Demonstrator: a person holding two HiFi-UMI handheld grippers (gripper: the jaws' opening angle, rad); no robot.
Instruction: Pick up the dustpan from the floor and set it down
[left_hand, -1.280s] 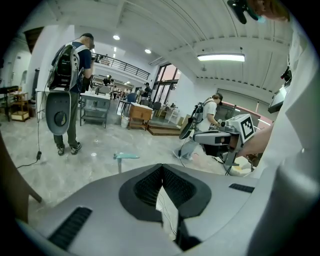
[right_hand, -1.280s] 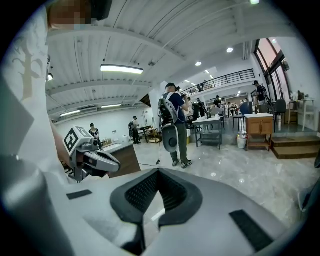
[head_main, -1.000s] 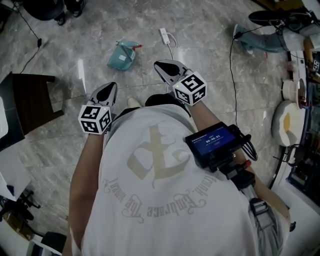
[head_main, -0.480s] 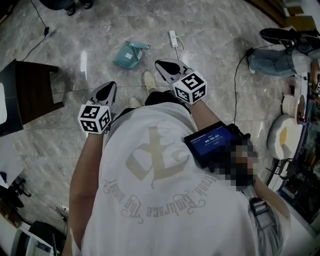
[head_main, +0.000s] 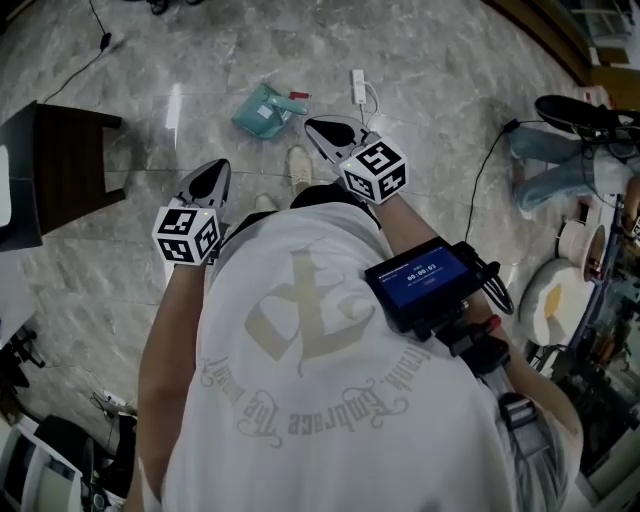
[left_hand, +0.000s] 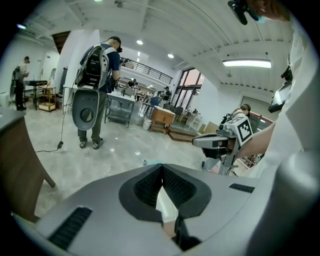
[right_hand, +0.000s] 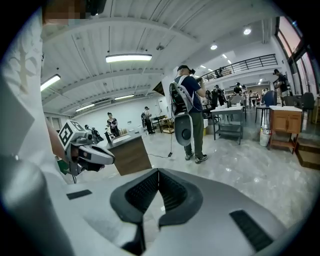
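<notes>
1. Here, from the head view, a teal dustpan (head_main: 265, 110) lies flat on the grey marble floor (head_main: 450, 60) in front of me, with nothing touching it.
2. My left tongs (head_main: 214, 172) are held up in the air, to the left of the dustpan and nearer to me, well apart from it.
3. In the left gripper view, the left tongs (left_hand: 161, 169) have their ribbed black pads pressed together at the tips, with nothing caught between them.
4. My right tongs (head_main: 318, 128) are also up in the air, to the right of the dustpan and slightly nearer to me. From above, their tips sit close beside its right edge without touching it.
5. In the right gripper view, the right tongs (right_hand: 158, 172) are likewise closed tight and empty.
6. A white power strip (head_main: 358, 82) with its cord lies on the floor to the right of the dustpan.
7. My pale shoe (head_main: 298, 166) stands on the floor on the near side of the dustpan.
8. A dark wooden surface (head_main: 60, 170) stands well to the left of the dustpan.
9. A black device (head_main: 420, 282) with a lit blue screen hangs at my chest, well on the near side of the dustpan.
</notes>
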